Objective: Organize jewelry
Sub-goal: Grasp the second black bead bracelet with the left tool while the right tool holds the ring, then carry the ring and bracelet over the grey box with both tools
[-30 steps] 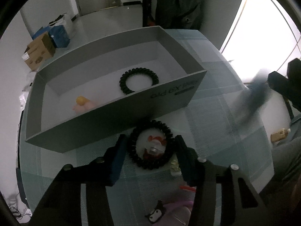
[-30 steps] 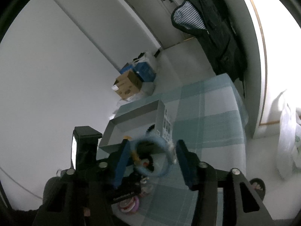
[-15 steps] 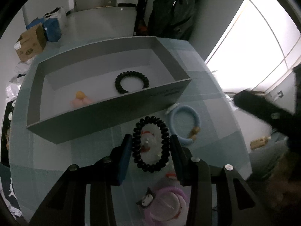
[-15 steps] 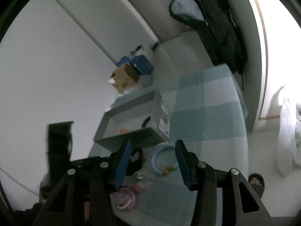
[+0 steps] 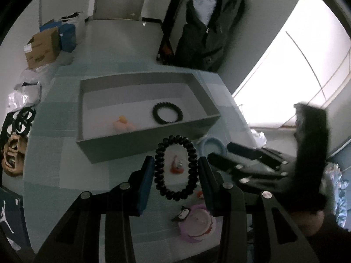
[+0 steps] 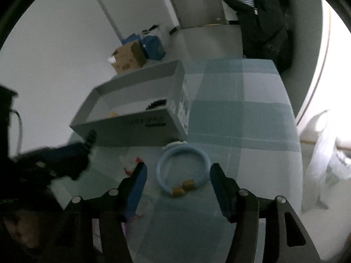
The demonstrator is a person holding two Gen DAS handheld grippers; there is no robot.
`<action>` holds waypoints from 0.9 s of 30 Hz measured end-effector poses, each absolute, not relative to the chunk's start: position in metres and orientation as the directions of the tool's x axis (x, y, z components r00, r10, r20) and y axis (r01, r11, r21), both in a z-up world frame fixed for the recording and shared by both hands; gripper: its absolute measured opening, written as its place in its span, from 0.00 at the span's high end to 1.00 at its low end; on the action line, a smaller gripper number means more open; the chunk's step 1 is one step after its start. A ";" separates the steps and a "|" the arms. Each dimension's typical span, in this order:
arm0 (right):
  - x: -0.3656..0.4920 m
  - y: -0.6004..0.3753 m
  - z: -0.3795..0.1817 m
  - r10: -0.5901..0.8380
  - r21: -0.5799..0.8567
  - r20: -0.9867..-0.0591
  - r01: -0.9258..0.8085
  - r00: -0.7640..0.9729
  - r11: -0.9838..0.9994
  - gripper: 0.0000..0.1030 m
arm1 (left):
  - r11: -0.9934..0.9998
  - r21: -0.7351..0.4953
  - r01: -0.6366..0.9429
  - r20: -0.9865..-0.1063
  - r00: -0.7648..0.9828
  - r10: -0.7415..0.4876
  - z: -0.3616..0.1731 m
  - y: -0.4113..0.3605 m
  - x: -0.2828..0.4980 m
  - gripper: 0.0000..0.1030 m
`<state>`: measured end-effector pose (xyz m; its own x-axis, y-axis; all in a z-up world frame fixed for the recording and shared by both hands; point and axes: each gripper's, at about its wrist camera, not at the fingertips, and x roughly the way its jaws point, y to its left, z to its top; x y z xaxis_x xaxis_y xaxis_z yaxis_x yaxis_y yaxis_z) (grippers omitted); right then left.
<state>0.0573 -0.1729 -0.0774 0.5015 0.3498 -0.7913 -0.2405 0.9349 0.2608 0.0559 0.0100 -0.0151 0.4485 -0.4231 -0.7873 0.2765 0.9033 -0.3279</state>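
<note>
Our left hand-held gripper [image 5: 175,176] pinched the black bracelet [image 5: 174,168]; right hand-held gripper [image 6: 177,175] gaped wide around the blue bracelet [image 6: 183,169]. Springy coil could've popped loose before reaching the box [image 5: 140,141] at 12 o'clock.

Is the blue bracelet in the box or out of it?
Out. The blue bracelet lies flat on the checked cloth in front of the grey box, between the open right gripper fingers.

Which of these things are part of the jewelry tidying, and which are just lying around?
Part of the job: black beaded bracelet in the left tool, blue bangle, grey box.

Lying about: cardboard box, dark jacket.
</note>
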 end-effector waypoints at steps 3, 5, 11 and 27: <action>0.060 -0.158 -0.083 0.275 0.158 -0.812 -0.260 0.514 0.953 0.40 | 0.903 -0.335 0.267 -0.776 0.466 -0.426 -0.012 0.014 0.059 0.66; 0.060 -0.148 -0.085 0.221 0.080 -0.818 -0.275 0.531 0.958 0.40 | 0.906 -0.330 0.265 -0.769 0.481 -0.421 -0.009 0.018 0.058 0.66; 0.057 -0.140 -0.087 0.159 -0.003 -0.821 -0.282 0.549 0.959 0.41 | 0.912 -0.318 0.257 -0.760 0.506 -0.408 -0.005 0.024 0.055 0.66; 0.038 -0.182 -0.028 0.346 0.276 -0.679 -0.212 0.647 0.938 0.42 | 0.915 -0.324 0.239 -0.732 0.550 -0.403 0.009 0.036 0.054 0.66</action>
<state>0.0384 -0.1824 -0.0284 0.6471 0.3461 -0.6793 -0.2121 0.9376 0.2757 0.0545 0.0364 0.0085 0.5496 -0.4025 -0.7320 0.2392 0.9154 -0.3238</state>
